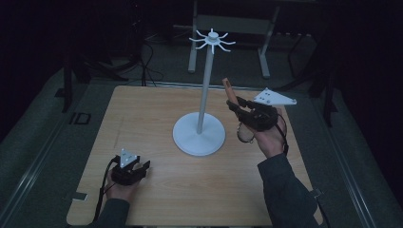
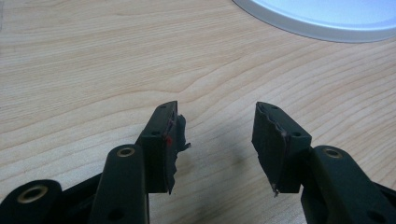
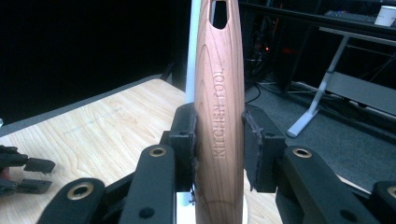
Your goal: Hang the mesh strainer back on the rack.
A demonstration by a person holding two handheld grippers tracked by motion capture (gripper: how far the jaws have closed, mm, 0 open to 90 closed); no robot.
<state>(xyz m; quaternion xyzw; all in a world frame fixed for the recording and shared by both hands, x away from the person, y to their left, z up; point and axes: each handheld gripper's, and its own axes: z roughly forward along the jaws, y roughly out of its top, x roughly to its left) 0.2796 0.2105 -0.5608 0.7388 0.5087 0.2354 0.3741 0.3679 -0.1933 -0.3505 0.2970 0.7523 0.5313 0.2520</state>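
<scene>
A: Where's the utensil relative to my tongs?

B: The wooden utensil [image 3: 219, 116] is clamped between the jaws of your right gripper [image 3: 218, 140], handle end pointing up and away in the right gripper view. In the high view the right gripper [image 1: 236, 105] is lifted above the table's right side, just beside the white stand [image 1: 199, 133], with the handle angled up toward the pole.

A: And my left?

B: The left gripper [image 2: 217, 135] has its jaws spread wide with nothing between them, low over the bare wooden table [image 2: 93, 60]. In the high view it sits at the near left [image 1: 142, 167], well apart from the stand.

A: Counts, quick.

B: One utensil, one stand, two grippers, one table. The hooks on the stand's top are too small for me to count for certain.

A: Utensil's look?

B: Reddish-brown wood with visible grain, a slim rounded handle with an oval hole near its tip. "KITCHEN TOOL" is engraved lengthwise. Its lower, rounded end shows just below my right hand [image 1: 268, 137] in the high view; I can't tell its exact shape.
</scene>
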